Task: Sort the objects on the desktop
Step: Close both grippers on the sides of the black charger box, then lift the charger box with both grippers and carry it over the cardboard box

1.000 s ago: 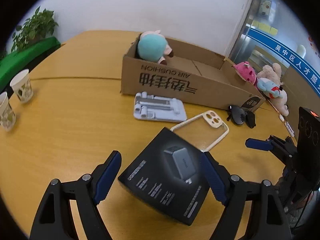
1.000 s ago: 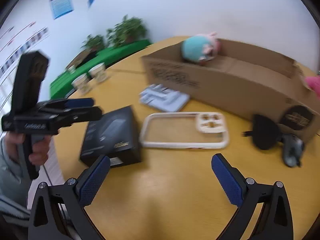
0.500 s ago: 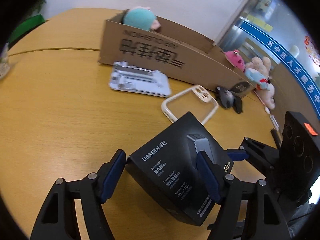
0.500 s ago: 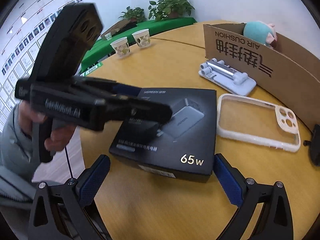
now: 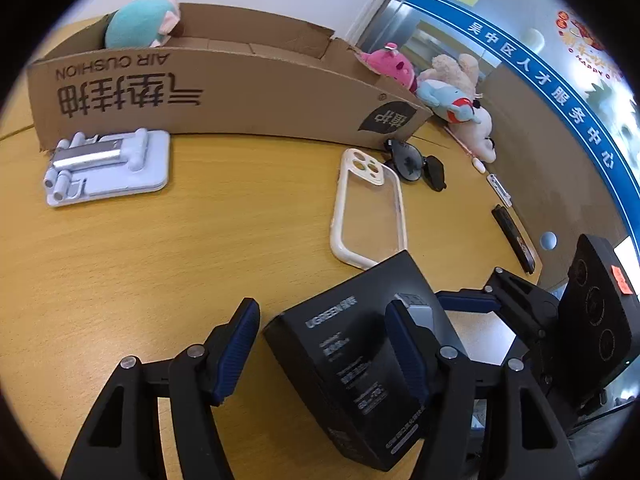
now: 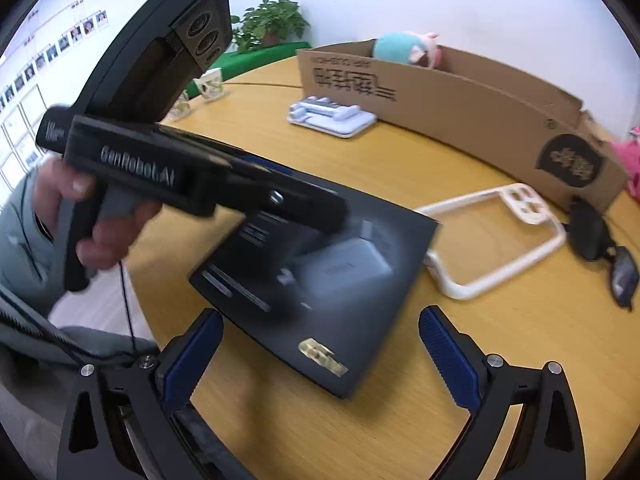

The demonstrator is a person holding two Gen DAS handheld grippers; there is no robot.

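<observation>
**Charger box tilted between left jaws, right gripper waiting spread**

Near edge of the wooden table (image 5: 168,256): the black UGREEN charger box (image 5: 360,360) sits tilted between the fingers of the left gripper (image 5: 324,348). Right pad lies over the box top, left pad stands apart from its left face; whether it truly pinches, cannot tell. Right gripper (image 6: 320,360) spread wide, nothing between its pads, box just ahead of it. Long cardboard box (image 5: 224,88) runs left-right along the far side, well apart. Judgement: left hand is nearer and better placed; the carry goes far, toward the carton
</observation>
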